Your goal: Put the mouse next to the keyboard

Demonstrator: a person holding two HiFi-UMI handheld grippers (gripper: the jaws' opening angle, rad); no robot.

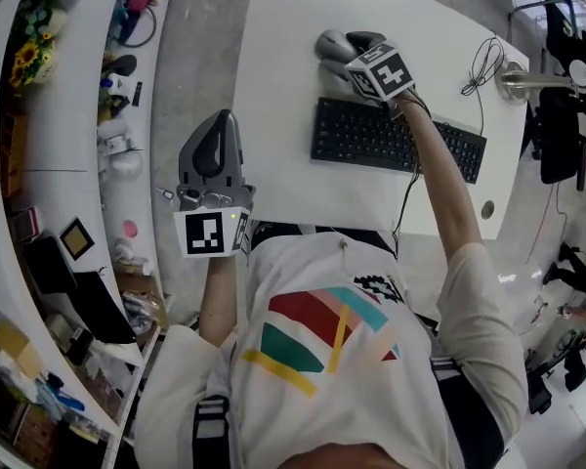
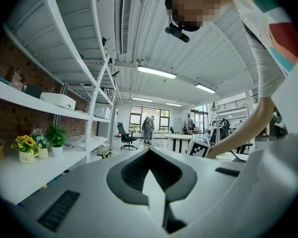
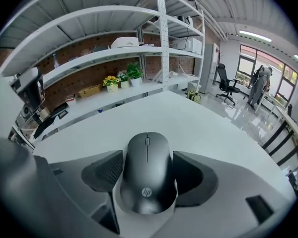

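A black HP mouse point(image 3: 147, 175) lies flat on the white table point(image 3: 198, 123), between the jaws of my right gripper point(image 3: 148, 180). The jaws stand wide, with thin gaps between the pads and the mouse's sides. In the head view the right gripper point(image 1: 355, 47) reaches over the black keyboard point(image 1: 396, 137), and the mouse point(image 1: 364, 39) sits just beyond the keyboard's far left corner. My left gripper point(image 1: 212, 154) is held off the table's left edge, in front of the person's chest, shut and empty. Its pads meet in the left gripper view point(image 2: 151, 182).
A thin cable point(image 1: 483, 62) loops on the table at the right, near a metal fitting point(image 1: 513, 81). White shelves point(image 1: 68, 115) with plants and clutter run along the left. A black chair point(image 1: 559, 135) stands past the table's right edge.
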